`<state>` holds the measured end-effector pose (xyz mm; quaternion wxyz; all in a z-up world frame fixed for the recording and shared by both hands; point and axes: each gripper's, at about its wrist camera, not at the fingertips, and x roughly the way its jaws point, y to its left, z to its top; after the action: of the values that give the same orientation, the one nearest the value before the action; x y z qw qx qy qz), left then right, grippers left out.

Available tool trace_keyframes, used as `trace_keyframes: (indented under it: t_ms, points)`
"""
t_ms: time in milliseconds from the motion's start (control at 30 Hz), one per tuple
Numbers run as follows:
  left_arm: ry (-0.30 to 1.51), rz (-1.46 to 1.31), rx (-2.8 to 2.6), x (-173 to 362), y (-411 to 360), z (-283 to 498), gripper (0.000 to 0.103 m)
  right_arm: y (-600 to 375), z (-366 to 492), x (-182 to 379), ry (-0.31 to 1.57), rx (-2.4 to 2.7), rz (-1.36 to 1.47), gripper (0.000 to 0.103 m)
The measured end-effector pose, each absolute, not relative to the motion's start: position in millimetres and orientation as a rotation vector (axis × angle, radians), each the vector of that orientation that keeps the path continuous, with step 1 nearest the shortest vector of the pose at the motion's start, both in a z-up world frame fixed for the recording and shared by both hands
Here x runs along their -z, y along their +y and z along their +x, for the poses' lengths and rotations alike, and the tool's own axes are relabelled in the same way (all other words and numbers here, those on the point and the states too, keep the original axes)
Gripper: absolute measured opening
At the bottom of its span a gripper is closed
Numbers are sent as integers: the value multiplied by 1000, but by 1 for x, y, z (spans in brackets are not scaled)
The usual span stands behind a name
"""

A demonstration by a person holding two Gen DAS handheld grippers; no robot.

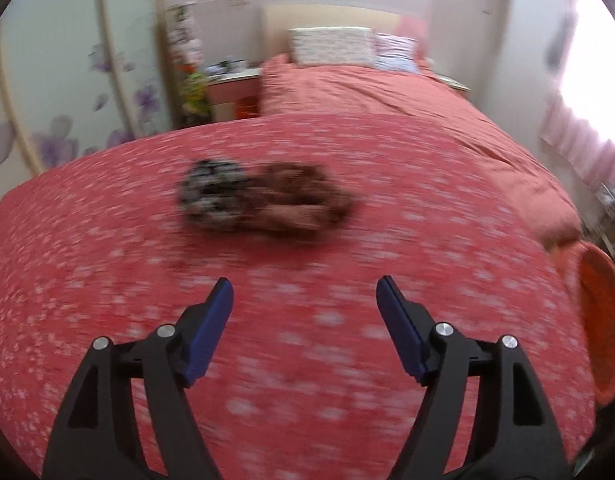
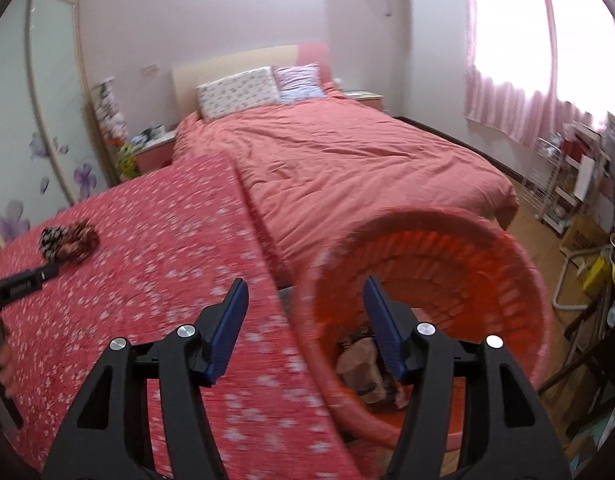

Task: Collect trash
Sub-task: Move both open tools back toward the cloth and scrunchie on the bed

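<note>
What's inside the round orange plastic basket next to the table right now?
The round orange plastic basket holds a crumpled tan paper-like piece and some darker scraps at the bottom. The right gripper hides part of the bottom, so other trash may lie unseen.

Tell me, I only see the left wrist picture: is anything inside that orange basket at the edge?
Observer: Yes. The right wrist view looks into the orange basket; crumpled brown paper lies at its bottom.
Operator: Is the other gripper holding something?
Observer: No. The right gripper is open and empty, pointing at where the red flowered cloth ends beside the basket.
</note>
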<state>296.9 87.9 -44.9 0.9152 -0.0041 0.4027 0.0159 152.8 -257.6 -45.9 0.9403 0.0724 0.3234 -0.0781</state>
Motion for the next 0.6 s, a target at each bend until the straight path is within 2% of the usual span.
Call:
trace_keyframes:
  t_ms: [133,400,600]
  points:
    - [812,-63,-148,50,143,315,73,-230,164,53,686,106,120,60]
    - [809,-138,-176,46,185,363,72,-190,183,63,735,26,89,60]
    - [853,-152,-157,54,188,394,57,-173,192,67,750,9,71,60]
